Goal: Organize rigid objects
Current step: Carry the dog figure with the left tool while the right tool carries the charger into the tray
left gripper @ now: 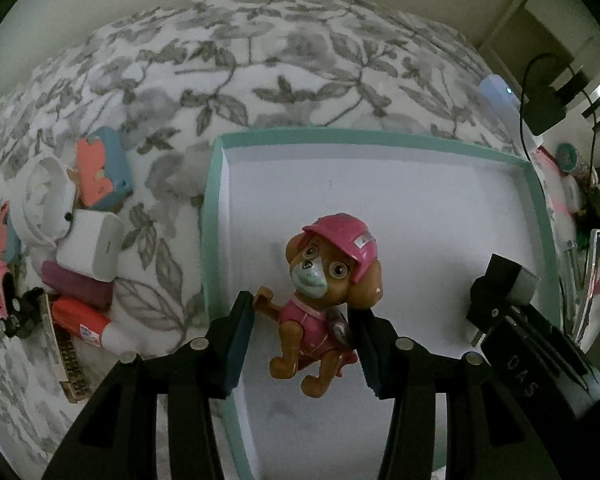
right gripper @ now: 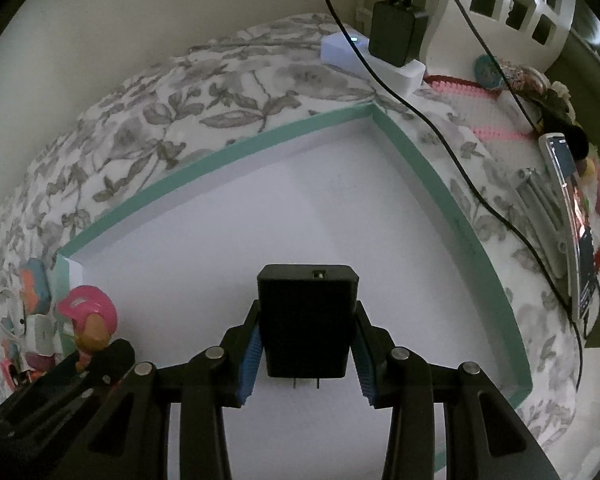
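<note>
Pictured over a teal-rimmed box (left gripper: pixel 214 216) on a floral sheet (left gripper: pixel 260 60): left gripper (left gripper: pixel 305 344) parted fairly wide around a toy pup (left gripper: pixel 323 292) in a pink helmet, right pad against the pup's ear and back, left pad (left gripper: pixel 242 344) just at its raised paw; whether squeezing or merely flanking, cannot tell. Pup over the box's white floor, near its left wall. To that gripper's left, outside the box, a heap of small items: a white case (left gripper: pixel 94 246), a red tube (left gripper: pixel 84 322), a blue-and-coral piece (left gripper: pixel 104 172).

To its right, also over the box floor: right gripper (right gripper: pixel 305 354) clamped narrow on a black charger (right gripper: pixel 307 320), blue pads (right gripper: pixel 250 354) pressing both its sides, prongs pointing back toward the camera, port facing forward. Ahead and to the right of that gripper, beyond the box rim (right gripper: pixel 451 208), a black cable (right gripper: pixel 471 184) and a phone (right gripper: pixel 575 220) on the sheet.
</note>
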{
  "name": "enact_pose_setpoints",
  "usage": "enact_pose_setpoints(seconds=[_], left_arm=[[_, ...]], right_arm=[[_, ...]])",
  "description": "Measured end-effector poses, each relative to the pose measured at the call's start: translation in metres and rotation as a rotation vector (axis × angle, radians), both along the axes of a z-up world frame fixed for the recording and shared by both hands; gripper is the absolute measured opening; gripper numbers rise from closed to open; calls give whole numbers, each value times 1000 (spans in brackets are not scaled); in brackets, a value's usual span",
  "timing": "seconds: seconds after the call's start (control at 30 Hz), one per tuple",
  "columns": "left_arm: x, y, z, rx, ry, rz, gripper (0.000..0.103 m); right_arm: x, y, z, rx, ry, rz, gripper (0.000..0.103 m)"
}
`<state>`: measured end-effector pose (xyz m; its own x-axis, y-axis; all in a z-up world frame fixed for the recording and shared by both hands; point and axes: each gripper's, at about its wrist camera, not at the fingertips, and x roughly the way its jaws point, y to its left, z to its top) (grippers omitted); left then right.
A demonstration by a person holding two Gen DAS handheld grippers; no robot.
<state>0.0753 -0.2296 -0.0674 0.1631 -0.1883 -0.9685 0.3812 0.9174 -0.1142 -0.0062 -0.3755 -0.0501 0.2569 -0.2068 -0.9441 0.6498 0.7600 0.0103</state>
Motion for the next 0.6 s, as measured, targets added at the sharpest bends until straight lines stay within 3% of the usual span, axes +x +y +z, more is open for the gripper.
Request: enact_pose_setpoints(seconds=[0.13, 0.23, 0.57, 0.6], left_arm=[[-1, -1, 1, -1, -4, -4, 52], [-4, 2, 6, -2, -17, -1, 60], [-6, 16, 27, -36, -45, 23, 62], [-6, 19, 30, -36, -50, 24, 68]], right_arm=[[0, 2, -2, -1, 7, 7, 43], [0, 2, -3, 0, 11, 11, 43], [0, 6, -1, -11, 16, 30, 43], [0, 7, 0, -19, 16, 36, 44]])
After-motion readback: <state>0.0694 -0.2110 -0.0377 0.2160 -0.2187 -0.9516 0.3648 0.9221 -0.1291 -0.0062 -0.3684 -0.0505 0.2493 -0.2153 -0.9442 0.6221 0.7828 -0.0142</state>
